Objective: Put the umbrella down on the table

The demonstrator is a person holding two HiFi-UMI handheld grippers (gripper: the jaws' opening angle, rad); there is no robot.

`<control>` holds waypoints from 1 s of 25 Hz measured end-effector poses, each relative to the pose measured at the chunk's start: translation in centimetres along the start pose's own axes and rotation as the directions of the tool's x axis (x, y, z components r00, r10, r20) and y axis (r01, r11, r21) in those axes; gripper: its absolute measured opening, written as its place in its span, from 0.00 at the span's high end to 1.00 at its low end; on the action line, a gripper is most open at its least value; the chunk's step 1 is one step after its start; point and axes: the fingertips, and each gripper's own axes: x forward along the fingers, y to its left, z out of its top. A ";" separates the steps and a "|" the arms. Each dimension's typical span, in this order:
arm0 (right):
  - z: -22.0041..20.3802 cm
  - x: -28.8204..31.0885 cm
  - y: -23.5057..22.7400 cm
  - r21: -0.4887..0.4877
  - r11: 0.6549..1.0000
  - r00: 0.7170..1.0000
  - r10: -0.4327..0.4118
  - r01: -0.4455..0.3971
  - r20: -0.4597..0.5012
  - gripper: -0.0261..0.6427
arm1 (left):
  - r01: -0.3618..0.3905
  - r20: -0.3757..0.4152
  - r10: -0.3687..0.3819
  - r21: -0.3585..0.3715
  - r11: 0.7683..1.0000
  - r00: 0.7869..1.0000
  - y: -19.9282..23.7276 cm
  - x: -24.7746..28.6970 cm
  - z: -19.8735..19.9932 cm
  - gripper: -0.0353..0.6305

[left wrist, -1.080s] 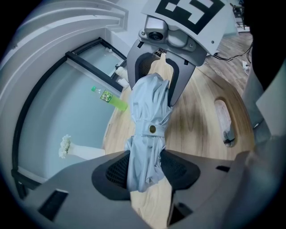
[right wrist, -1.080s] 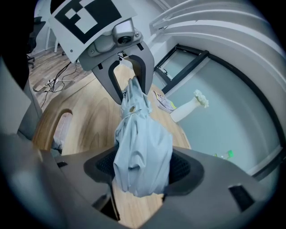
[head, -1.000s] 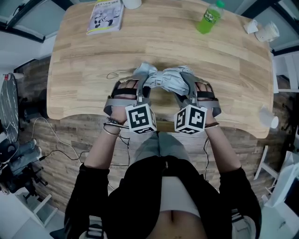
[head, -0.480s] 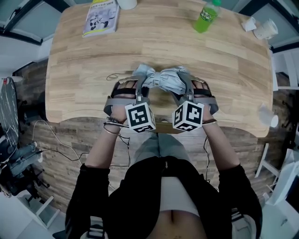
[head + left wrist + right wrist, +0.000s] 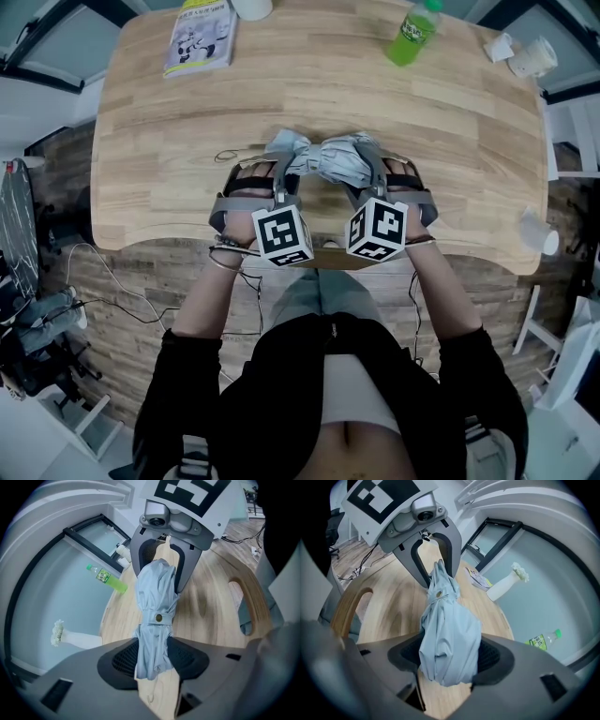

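Observation:
A folded light-blue umbrella (image 5: 328, 157), strapped shut with a snap button, lies crosswise just over the near part of the wooden table (image 5: 328, 84). My left gripper (image 5: 284, 172) is shut on its left end. Its jaws have just been closing, and the fabric (image 5: 157, 606) is bunched between the pads. My right gripper (image 5: 371, 169) is shut on the thicker right end (image 5: 447, 630). Each gripper view looks along the umbrella to the other gripper: the right gripper (image 5: 164, 550) and the left gripper (image 5: 433, 559). I cannot tell whether the umbrella touches the tabletop.
A green bottle (image 5: 412, 36) lies at the far right of the table and a booklet (image 5: 200, 37) at the far left. White cups (image 5: 530, 58) sit at the far right corner. A thin cord loop (image 5: 225, 153) lies left of my left gripper. A wooden chair back (image 5: 248, 606) is at the near edge.

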 end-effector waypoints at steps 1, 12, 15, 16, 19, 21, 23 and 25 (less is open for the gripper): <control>0.0 0.0 0.0 0.000 1.000 1.000 0.002 -0.002 -0.001 0.49 | 0.001 0.000 -0.001 -0.001 1.000 1.000 0.0 0.0 0.0 0.66; -0.3 0.8 0.1 0.008 1.000 0.999 0.008 -0.008 -0.031 0.49 | 0.005 0.006 -0.005 -0.015 1.000 1.000 0.1 0.4 -0.2 0.66; -0.4 0.8 0.1 0.017 1.000 0.999 0.008 -0.007 -0.040 0.49 | -0.003 0.008 0.003 -0.027 1.000 1.000 0.1 0.5 -0.1 0.65; -0.4 0.8 0.1 0.019 1.000 0.999 0.008 -0.007 -0.042 0.49 | -0.003 0.008 0.003 -0.034 0.999 1.000 0.0 0.5 -0.1 0.65; -0.5 0.8 0.1 0.019 1.000 0.999 0.009 -0.008 -0.047 0.48 | -0.002 0.010 0.002 -0.044 0.999 1.000 0.0 0.5 -0.2 0.65; -0.5 0.8 0.1 0.017 1.000 0.999 0.010 -0.010 -0.048 0.48 | -0.006 0.010 0.007 -0.043 0.999 1.000 0.0 0.5 -0.2 0.64; -0.5 0.6 0.2 0.011 1.000 0.999 0.011 -0.010 -0.047 0.48 | -0.014 0.014 0.015 -0.047 0.999 1.000 0.1 0.4 -0.3 0.64; -0.4 0.4 0.3 0.008 1.000 0.999 0.012 -0.012 -0.047 0.48 | -0.021 0.023 0.023 -0.062 0.998 0.999 0.1 0.1 -0.3 0.63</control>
